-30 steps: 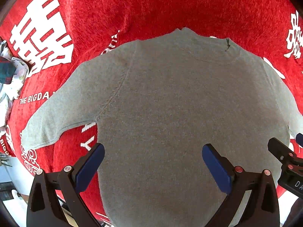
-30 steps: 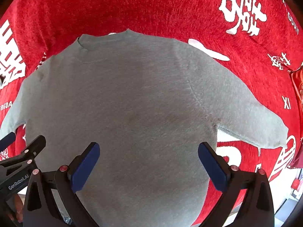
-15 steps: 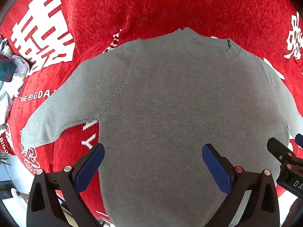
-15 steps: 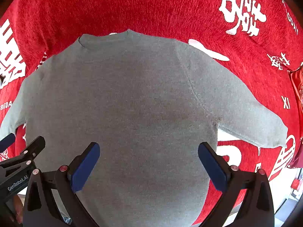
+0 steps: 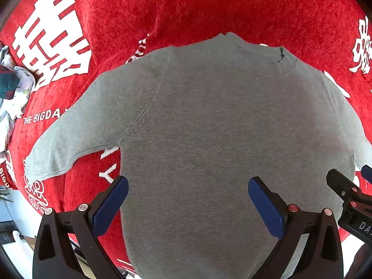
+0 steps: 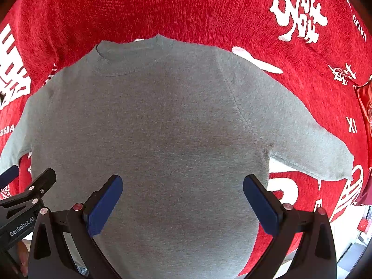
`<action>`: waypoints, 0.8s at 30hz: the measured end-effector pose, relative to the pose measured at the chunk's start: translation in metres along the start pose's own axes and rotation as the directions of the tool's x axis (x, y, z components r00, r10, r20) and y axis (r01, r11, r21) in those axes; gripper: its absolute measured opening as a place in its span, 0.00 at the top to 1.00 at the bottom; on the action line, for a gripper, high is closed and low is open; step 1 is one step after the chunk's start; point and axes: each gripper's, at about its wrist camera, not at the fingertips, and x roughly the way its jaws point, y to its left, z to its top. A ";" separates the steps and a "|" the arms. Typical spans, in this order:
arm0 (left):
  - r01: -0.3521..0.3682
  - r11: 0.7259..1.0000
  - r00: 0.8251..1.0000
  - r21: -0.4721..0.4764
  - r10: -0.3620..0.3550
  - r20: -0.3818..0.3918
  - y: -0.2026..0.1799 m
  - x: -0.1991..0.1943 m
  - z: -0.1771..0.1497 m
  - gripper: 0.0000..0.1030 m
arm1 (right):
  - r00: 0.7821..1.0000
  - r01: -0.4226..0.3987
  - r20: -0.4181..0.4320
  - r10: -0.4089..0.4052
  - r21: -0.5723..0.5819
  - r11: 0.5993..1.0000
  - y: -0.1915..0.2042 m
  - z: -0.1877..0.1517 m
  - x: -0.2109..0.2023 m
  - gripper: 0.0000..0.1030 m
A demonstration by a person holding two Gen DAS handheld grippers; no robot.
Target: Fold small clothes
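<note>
A small grey long-sleeved sweater (image 5: 209, 127) (image 6: 162, 127) lies flat and spread out on a red cloth, collar at the far side, hem toward me. Its left sleeve (image 5: 69, 139) and right sleeve (image 6: 309, 144) both stretch out sideways. My left gripper (image 5: 188, 193) hovers open above the lower left part of the body, blue pads wide apart with nothing between them. Above the lower right part, my right gripper (image 6: 182, 191) is also open and holds nothing. Each gripper shows at the edge of the other's view.
The red cloth (image 5: 209, 4) with white characters and lettering covers the table. A heap of other small clothes (image 5: 11, 93) lies at the far left edge. A red packet (image 6: 365, 102) sits at the right edge. The table's near edge runs just below the hem.
Both views have crept slightly toward the sweater; the sweater lies unchanged and both grippers stay open.
</note>
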 end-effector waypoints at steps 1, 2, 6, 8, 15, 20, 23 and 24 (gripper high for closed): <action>-0.001 1.000 1.000 -0.001 0.001 0.000 0.000 0.000 0.000 0.00 | 1.000 0.000 0.000 0.000 0.000 1.000 0.001 0.000 0.000 0.00; -0.002 1.000 1.000 -0.002 0.002 0.001 0.001 0.000 0.000 0.00 | 1.000 0.000 0.000 0.000 0.000 1.000 0.001 0.000 0.000 0.00; -0.003 1.000 1.000 -0.006 0.003 0.003 0.003 0.000 0.000 0.00 | 1.000 -0.002 0.001 0.002 -0.002 1.000 0.001 0.001 0.000 0.00; -0.003 1.000 1.000 -0.006 0.003 0.003 0.003 0.000 0.000 0.00 | 1.000 -0.002 0.000 0.002 -0.002 1.000 0.002 0.001 0.001 0.00; -0.005 1.000 1.000 -0.011 0.005 -0.001 0.006 0.001 -0.001 0.00 | 1.000 -0.002 -0.001 0.002 -0.002 1.000 0.004 0.001 0.001 0.00; -0.005 1.000 1.000 -0.011 0.005 -0.003 0.007 0.002 -0.003 0.00 | 1.000 -0.003 -0.004 0.003 0.002 1.000 0.006 0.001 0.001 0.00; -0.005 1.000 1.000 -0.011 0.005 -0.004 0.008 0.002 -0.003 0.00 | 1.000 -0.003 -0.002 0.003 0.000 1.000 0.005 0.001 0.001 0.00; -0.005 1.000 1.000 -0.011 0.005 -0.003 0.008 0.002 -0.003 0.00 | 1.000 -0.004 -0.002 0.004 -0.001 1.000 0.004 0.000 0.001 0.00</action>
